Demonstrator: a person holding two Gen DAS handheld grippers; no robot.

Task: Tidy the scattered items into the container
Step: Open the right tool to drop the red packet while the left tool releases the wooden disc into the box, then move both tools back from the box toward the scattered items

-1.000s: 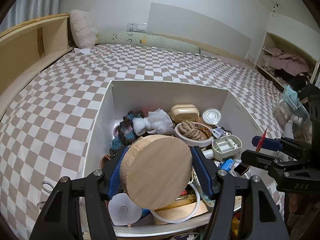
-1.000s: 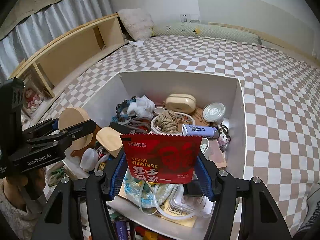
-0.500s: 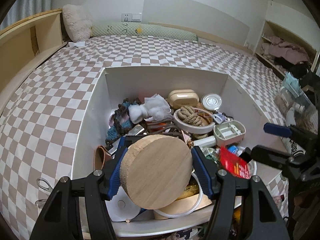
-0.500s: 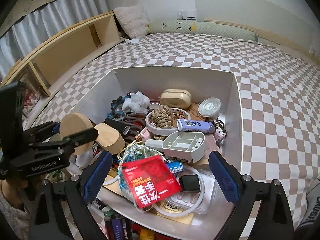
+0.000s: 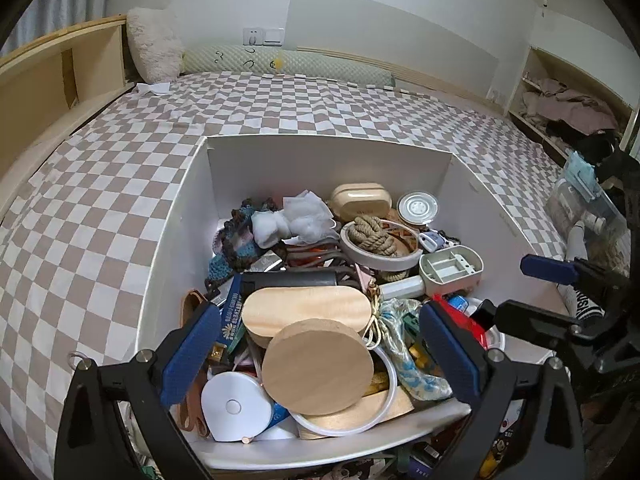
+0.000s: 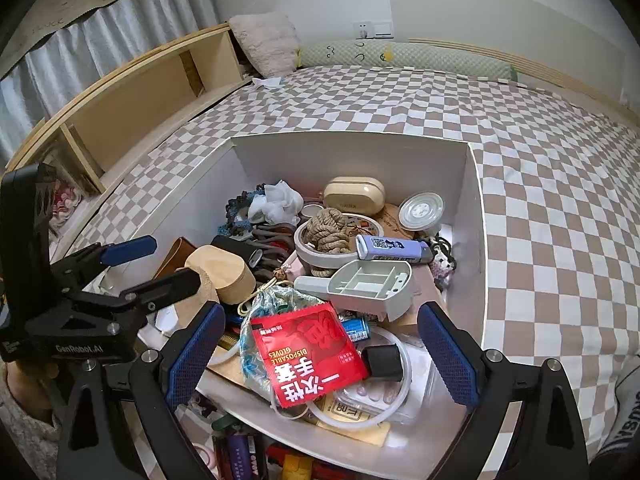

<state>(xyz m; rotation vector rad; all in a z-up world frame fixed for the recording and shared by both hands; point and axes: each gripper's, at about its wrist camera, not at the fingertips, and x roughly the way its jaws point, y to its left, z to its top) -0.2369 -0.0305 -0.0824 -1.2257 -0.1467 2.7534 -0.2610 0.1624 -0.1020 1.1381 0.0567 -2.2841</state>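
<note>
I am looking into a bedroom in a home. A wide bed (image 5: 280, 120) with a brown-and-white checked sheet fills most of both views. A fluffy pillow (image 5: 154, 50) and a long green bolster (image 5: 280, 65) lie against the far wall, under a wall socket (image 5: 263, 37). A wooden shelf unit (image 6: 132, 96) runs along one side below a grey curtain (image 6: 100, 40), and an open cubby (image 5: 560, 108) on the other side holds piled clothes. A white box (image 5: 328, 160) of household odds and ends sits on the bed.
</note>
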